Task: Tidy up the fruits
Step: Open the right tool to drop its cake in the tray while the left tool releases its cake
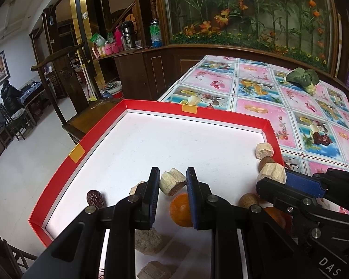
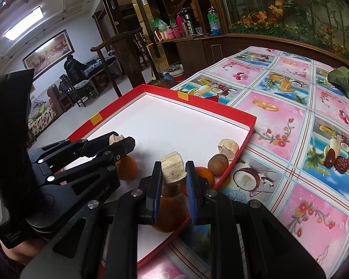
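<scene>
The left gripper (image 1: 172, 182), black with blue pads, pinches a pale, fibrous cut chunk of cane-like stalk (image 1: 172, 181) between its fingertips, the chunk's long axis running across the jaws, cut face toward the camera. Beneath it a round orange mandarin (image 1: 181, 210) lies on the white floor of the shallow red-rimmed cardboard tray (image 1: 232, 114). White letters "DAS" show on the right gripper's body at the frame's lower right; the rest of the word is cut off. In the right wrist view the right gripper (image 2: 174, 171) clamps a second pale stalk chunk (image 2: 173, 169), standing nearly upright, held above another mandarin (image 2: 168, 214) whose lower half the fingers hide. Embossed lettering on the left gripper's body there is too dim to read. Farther on, a brown round nut-like fruit (image 2: 217, 164) and a third pale chunk (image 2: 228, 150) sit against the tray's right wall. A dark red wrinkled date (image 1: 95, 198) lies near the left wall. Beyond the tray, a green leafy vegetable (image 1: 303, 79) rests on the pink-and-blue fruit-print tablecloth (image 1: 256, 107).
</scene>
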Motion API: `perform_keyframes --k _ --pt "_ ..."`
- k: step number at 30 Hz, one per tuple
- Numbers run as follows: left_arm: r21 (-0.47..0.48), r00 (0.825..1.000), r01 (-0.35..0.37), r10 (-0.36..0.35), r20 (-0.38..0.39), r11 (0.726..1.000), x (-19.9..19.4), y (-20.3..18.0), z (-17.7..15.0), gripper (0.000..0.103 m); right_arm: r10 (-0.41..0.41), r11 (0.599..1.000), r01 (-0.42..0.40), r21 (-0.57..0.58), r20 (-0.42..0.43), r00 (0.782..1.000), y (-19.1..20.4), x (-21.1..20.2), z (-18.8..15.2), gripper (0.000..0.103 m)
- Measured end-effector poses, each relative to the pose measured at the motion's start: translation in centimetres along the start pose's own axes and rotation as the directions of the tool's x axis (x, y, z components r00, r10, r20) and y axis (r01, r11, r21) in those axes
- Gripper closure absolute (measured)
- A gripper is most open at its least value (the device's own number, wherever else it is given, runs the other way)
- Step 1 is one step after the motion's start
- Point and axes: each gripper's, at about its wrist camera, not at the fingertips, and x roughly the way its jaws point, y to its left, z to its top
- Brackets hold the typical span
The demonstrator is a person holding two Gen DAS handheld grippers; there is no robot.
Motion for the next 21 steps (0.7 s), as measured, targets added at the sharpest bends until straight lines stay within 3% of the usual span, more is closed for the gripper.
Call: perform_keyframes --k 11,14,16,21 --pt "-0.005 1.0 -0.01 0.01 -0.005 1.0 0.14 0.04 -0.15 0.081 -0.012 1.0 0.012 0.007 0.016 1.0 -0.23 -0.03 0.08 0.08" --pt "-0.005 1.0 -0.014 0.014 -0.004 1.0 0.14 0.06 -0.22 0.081 -0.001 1.0 0.001 0.006 0.016 1.0 -0.21 -0.12 0.06 0.075" --pt "-0.008 1.0 -0.017 0.017 -0.006 1.0 0.1 0.16 -0.24 0.078 0.015 1.0 -0.015 0.005 0.016 1.0 -0.16 -0.15 0.06 0.067" --pt "-0.028 1.0 -0.03 0.03 -0.006 0.999 0.1 0.77 -0.17 0.064 0.024 1.0 -0.024 0.001 0.016 1.0 -0.12 -0.21 0.07 0.064"
